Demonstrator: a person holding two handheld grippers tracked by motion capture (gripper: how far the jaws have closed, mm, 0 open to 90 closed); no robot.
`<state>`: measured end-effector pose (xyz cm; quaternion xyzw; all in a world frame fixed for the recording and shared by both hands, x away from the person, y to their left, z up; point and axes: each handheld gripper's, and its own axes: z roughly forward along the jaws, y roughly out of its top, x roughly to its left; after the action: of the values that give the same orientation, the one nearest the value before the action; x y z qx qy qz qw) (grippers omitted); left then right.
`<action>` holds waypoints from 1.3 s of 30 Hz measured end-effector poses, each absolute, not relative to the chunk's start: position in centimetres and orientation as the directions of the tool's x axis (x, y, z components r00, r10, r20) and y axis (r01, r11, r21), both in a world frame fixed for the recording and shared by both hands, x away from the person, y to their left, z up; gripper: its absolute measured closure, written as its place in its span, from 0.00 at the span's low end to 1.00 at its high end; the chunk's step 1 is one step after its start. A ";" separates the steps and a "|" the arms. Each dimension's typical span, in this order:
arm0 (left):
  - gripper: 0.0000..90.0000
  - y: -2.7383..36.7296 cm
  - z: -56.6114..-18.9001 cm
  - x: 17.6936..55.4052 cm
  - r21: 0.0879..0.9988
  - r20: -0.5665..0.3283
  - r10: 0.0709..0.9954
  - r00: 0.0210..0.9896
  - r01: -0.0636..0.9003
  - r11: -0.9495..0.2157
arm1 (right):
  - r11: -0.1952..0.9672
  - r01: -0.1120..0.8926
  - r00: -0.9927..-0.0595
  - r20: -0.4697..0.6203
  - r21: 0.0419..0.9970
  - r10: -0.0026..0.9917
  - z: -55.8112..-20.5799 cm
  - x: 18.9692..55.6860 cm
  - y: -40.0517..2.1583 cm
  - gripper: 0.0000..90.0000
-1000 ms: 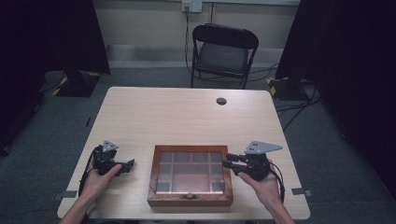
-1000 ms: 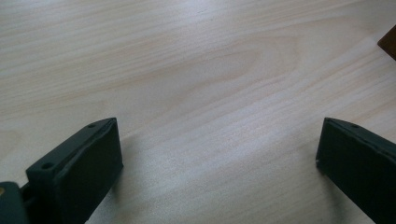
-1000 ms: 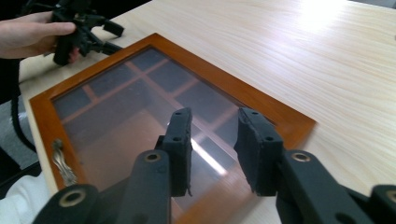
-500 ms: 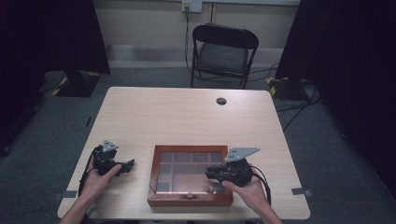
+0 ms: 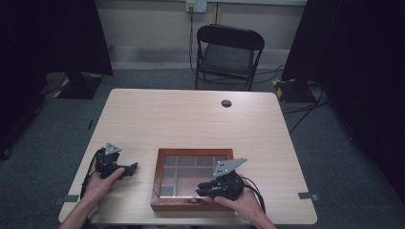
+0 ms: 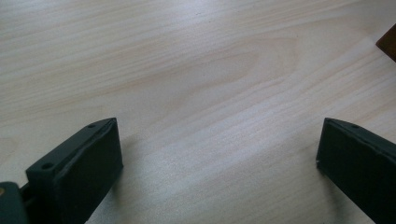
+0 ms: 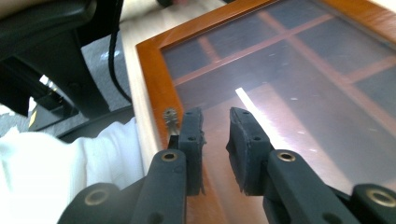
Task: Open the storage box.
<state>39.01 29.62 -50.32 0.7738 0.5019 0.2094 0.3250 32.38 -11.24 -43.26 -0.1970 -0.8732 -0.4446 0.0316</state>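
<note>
Over the wooden box's [image 5: 161,177] near rim, my right gripper [image 7: 215,122], nearly closed on nothing, may slip off the small brass latch [image 7: 171,118] and scrape the glass lid [image 7: 299,84].

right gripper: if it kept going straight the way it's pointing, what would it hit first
Probably the glass lid of the wooden box. The right gripper angles down over the front edge beside the small metal clasp, jaws nearly closed with nothing between them.

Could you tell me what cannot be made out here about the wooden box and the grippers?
- Wooden box contents: high view, dim glass lid.
- Small metal latch: right gripper view, partly behind the right gripper.
- Left gripper: left gripper view, jaws cut off by the frame edges.
</note>
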 end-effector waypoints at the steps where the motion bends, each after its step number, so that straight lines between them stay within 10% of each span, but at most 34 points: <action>1: 0.00 29.6 -50.3 39.0 0.713 -0.002 0.913 0.409 0.641 -0.285 | 0.535 0.366 -0.924 0.229 0.762 0.305 -43.3 32.3 -11.0 0.84; 39: 0.19 28.8 -49.1 37.9 0.745 -0.027 0.870 0.492 0.591 -0.311 | 0.596 0.284 -0.958 0.199 0.751 0.205 -43.7 31.6 -9.8 0.92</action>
<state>37.89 28.75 -49.11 0.7857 0.4649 0.1950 0.3585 31.61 -9.83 -43.70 -0.1370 -0.8921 -0.4280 0.0460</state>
